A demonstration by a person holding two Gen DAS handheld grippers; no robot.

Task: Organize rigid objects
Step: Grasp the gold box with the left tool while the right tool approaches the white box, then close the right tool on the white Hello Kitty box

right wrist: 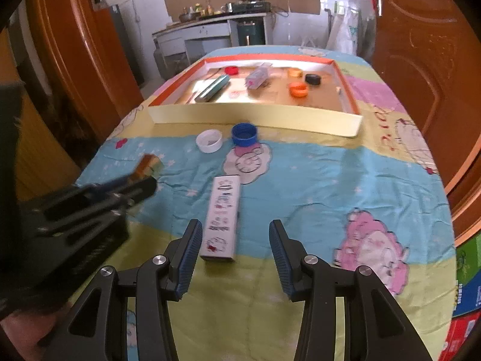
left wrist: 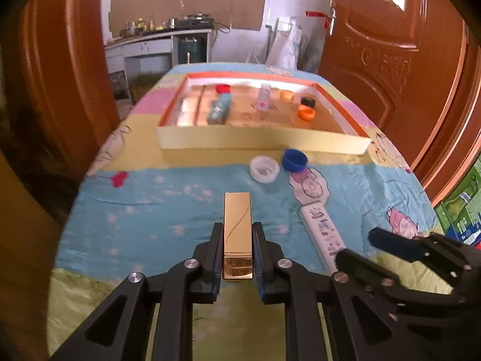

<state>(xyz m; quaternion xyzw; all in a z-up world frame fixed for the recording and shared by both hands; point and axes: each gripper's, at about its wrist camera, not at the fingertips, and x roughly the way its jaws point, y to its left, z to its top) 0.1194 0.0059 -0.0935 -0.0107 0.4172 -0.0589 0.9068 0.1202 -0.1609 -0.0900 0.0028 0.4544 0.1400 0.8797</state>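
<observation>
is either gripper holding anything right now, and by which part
The left gripper is shut on the gold box, clamping its long sides at the near end. The right gripper is open and holds nothing.

gold box | lengthwise in left tool | white carton flat on cloth

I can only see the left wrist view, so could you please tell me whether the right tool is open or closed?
Observer: The right tool is open, with the near end of the white patterned box lying between its fingers, untouched.
Operator: Thank you. From the side, is the gold box actually in the left tool?
Observer: Yes, the left tool is shut on the gold box, which sticks out past the fingertips.
Operator: Is anything lying beyond the white box?
Observer: A blue cap and a white cap lie just before the tray.
</observation>
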